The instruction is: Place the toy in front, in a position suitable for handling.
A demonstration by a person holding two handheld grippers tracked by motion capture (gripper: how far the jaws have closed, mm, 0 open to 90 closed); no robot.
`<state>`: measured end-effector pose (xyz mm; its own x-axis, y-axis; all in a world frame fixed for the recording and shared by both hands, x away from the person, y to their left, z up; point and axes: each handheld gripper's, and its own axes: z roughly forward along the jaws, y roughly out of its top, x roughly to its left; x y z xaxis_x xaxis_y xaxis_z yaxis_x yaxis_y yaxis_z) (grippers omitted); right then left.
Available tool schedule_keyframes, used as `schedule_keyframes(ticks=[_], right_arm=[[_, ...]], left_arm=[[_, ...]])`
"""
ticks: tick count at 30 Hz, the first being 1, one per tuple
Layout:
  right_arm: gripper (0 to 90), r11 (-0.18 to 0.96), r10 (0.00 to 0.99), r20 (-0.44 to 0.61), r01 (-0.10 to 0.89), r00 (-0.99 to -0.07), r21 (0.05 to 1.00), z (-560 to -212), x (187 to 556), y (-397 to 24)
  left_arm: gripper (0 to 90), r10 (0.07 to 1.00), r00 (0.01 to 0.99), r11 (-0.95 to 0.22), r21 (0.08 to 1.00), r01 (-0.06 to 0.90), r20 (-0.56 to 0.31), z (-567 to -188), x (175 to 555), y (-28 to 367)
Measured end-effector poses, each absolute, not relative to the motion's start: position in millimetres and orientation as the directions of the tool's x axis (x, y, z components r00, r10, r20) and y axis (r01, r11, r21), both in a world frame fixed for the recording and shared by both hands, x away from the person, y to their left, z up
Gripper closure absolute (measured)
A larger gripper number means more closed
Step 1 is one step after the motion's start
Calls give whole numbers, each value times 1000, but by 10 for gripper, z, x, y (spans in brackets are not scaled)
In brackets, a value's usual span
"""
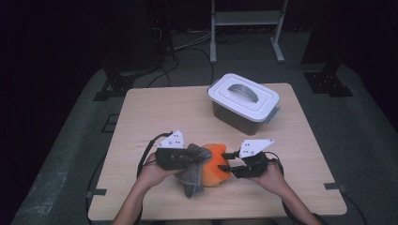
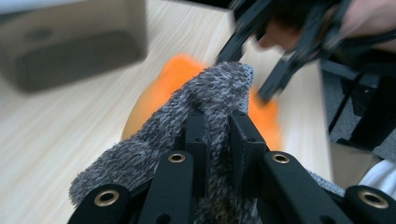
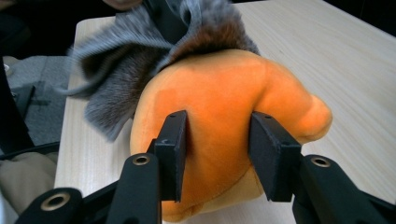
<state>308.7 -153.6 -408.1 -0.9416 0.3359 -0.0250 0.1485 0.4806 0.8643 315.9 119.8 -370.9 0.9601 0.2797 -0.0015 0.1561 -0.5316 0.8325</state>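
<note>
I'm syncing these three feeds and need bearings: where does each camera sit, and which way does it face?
High view: above the person's side, looking forward and down on the table and lidded bin; forearms, both claws.
Left gripper view: on the left claw, looking along its jaws, shut on the grey cloth; the other claw beyond.
Right gripper view: on the right claw, jaws astride the orange plush toy.
All three share toy and cloth.
</note>
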Motion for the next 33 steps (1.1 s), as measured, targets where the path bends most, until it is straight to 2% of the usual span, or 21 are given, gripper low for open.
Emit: schedule_keyframes(ticks=[3,7,10,15,20,24,25,29,31,33], right_arm=[[528,488,324,-34,136,-945,862,-4079,3067,-1522],[376,482,337,-5,169,-941,860,-4099,3109,-1568],[353,485,343,7,183,-939,855,-4153,3129,-1534],[556,488,366,-29,165,-930,857,-4125,3087,-1490],[593,483,361,-34,156,-932,862,-4111,3068,-1463],[599,491,359,-35,157,-933,857,-4122,3047,-1451],[583,488,354,-34,154,-935,859,-4119,3049,-1451],[389,469,338,14,181,-941,864,-4132,3090,-1475],[352,485,344,30,205,-938,850,-4170,3124,-1474],[370,484,347,46,221,-937,847,-4204,3136,-1467]], left_arm=[[795,287,958,-558,809,185,-21,-3847,3211,1181],[794,302,949,-519,819,245,-93,-3943,3298,1299],[794,307,947,-522,816,250,-94,-3958,3306,1313],[794,313,948,-541,808,233,-64,-3863,3274,1284],[792,262,965,-526,834,170,-31,-3665,3146,1202],[792,264,963,-537,821,194,-55,-3750,3187,1200],[793,267,962,-544,815,201,-59,-3789,3209,1211],[793,273,956,-521,820,237,-103,-3875,3271,1274],[793,275,956,-524,818,238,-102,-3879,3281,1287],[793,277,956,-526,817,237,-98,-3882,3281,1287]])
